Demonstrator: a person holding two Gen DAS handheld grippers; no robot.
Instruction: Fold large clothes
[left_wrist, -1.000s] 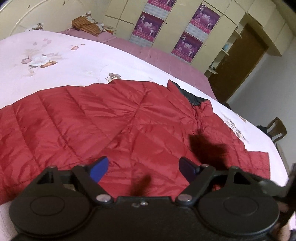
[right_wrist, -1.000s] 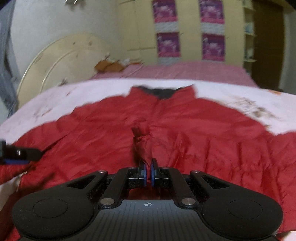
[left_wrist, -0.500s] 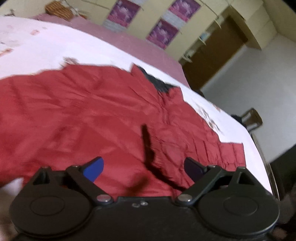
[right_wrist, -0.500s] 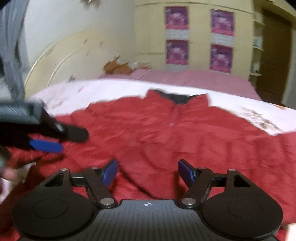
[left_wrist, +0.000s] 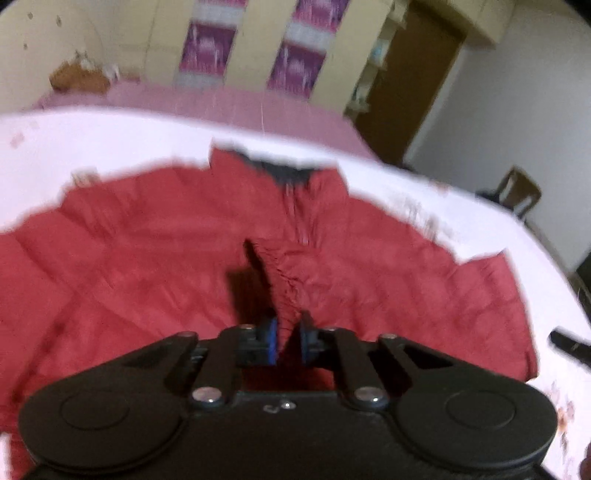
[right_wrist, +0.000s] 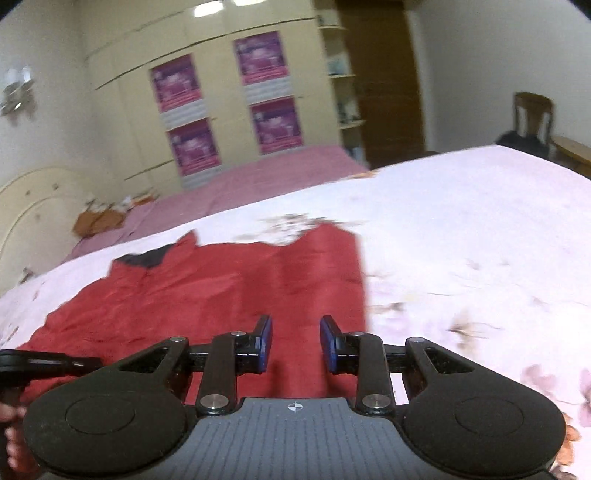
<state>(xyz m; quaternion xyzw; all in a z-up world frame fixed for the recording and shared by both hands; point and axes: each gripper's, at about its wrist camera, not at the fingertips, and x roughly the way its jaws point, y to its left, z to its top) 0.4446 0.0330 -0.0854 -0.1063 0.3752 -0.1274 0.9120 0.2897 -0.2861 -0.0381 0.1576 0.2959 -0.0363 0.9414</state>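
Left gripper (left_wrist: 287, 341) now clamps jacket (left_wrist: 147, 258) hem mid-bed; right gripper (right_wrist: 295, 341) let go, swings toward sleeve (right_wrist: 325, 273), jaws closing, empty.

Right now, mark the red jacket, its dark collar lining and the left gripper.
red jacket (left_wrist: 155, 266), left wrist view, on its flat quilted panel.
dark collar lining (left_wrist: 288, 171), left wrist view, on the grey inner neck.
left gripper (left_wrist: 287, 341), left wrist view, between pads pinching a fabric ridge.

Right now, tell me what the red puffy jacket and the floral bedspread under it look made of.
Red puffy jacket: likely thin nylon or polyester shell over padding; faint sheen, fine crinkles, bunched where the left gripper pinches it. Floral bedspread: apparently matte woven cotton or blend; flat, no shine, printed flowers.
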